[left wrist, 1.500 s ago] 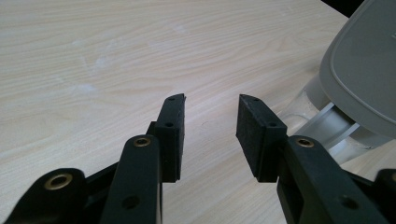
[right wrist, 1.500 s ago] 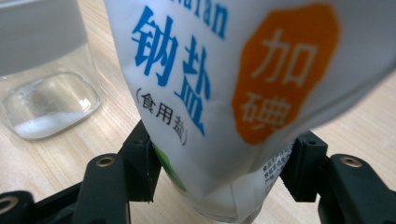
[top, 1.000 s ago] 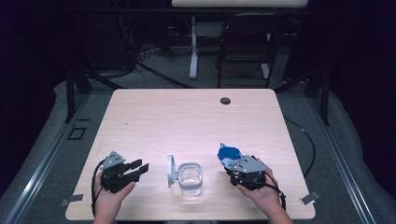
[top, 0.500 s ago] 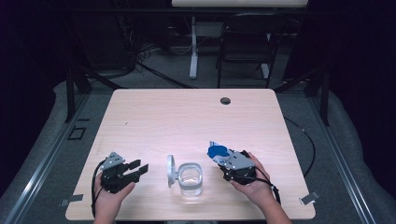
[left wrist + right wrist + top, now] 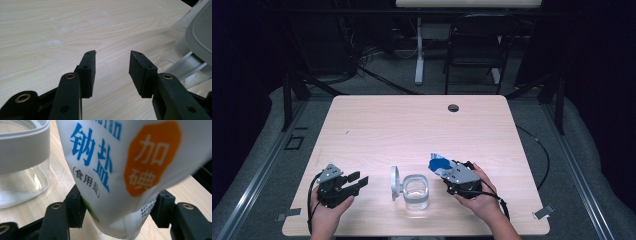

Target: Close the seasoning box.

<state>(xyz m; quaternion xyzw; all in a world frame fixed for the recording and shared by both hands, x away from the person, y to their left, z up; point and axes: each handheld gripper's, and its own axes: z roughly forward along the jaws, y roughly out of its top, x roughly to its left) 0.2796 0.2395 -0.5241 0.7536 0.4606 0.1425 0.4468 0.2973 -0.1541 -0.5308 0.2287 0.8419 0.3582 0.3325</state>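
A clear glass jar [image 5: 416, 192] stands near the table's front edge, its white hinged lid [image 5: 395, 181] tipped open to its left. My right gripper [image 5: 448, 172] is just right of the jar and shut on a white salt bag [image 5: 439, 163] with a blue top. In the right gripper view the salt bag [image 5: 120, 162] shows blue characters and an orange patch, pinched between both jaws of the right gripper [image 5: 120, 206], with the jar [image 5: 22, 167] close at the left. My left gripper [image 5: 357, 182] rests left of the jar, open. In its own view the left gripper [image 5: 112, 65] holds nothing, and the lid [image 5: 200, 32] is at the right.
The wooden table [image 5: 412, 130] has a round cable hole [image 5: 453, 107] near its far edge. Bits of tape [image 5: 543, 211] stick out at the front corners. A chair [image 5: 474, 50] and a white stand [image 5: 418, 45] are on the floor beyond the table.
My right gripper has carried the salt bag leftwards, closer to the jar. The left gripper, jar and lid have stayed where they were.
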